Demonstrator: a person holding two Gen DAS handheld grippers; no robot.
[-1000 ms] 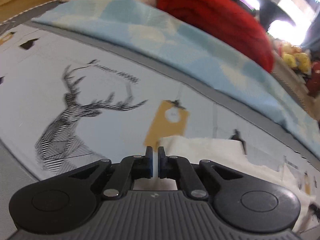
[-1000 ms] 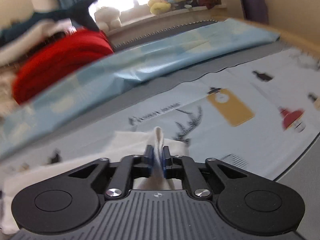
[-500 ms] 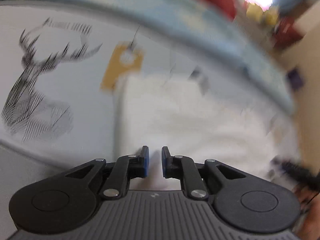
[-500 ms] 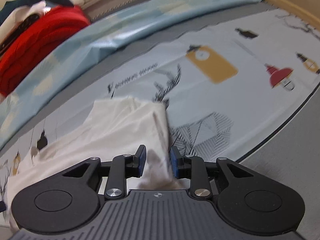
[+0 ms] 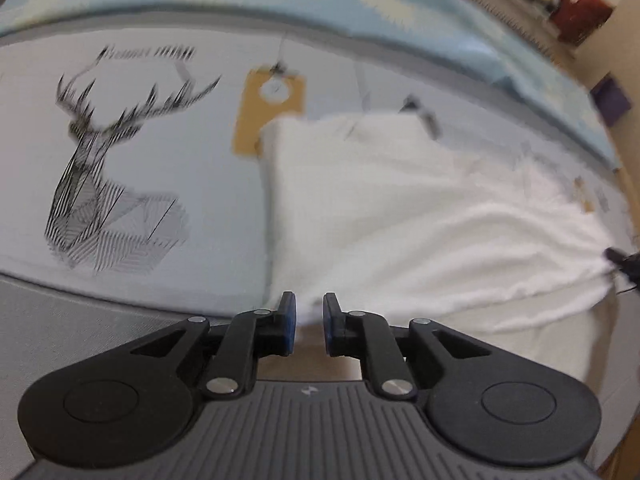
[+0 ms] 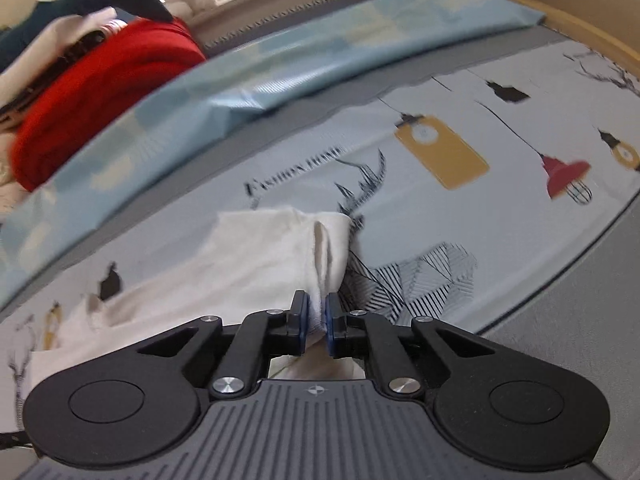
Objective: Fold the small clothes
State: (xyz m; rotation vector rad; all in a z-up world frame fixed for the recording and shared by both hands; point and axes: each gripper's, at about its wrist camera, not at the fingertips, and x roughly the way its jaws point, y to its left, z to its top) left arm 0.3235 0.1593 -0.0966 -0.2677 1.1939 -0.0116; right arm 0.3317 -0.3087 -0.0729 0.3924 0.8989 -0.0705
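As seen from the left wrist, the left gripper (image 5: 306,322) stands over the near edge of a white garment (image 5: 400,208) spread on a printed bedsheet (image 5: 180,152) beside a deer motif (image 5: 108,176); its fingers are slightly parted with nothing pinched between them. From the right wrist, the right gripper (image 6: 316,326), whose jaws have just been closing, pinches a raised fold of the garment (image 6: 256,256); a red blanket (image 6: 100,92) lies beyond.

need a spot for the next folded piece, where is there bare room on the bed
Free: the printed sheet over the deer print, left of the white garment, and in the right wrist view the stretch by the yellow lamp print and red lamp print. Crowded: the far edge, with the blue quilt and red blanket.
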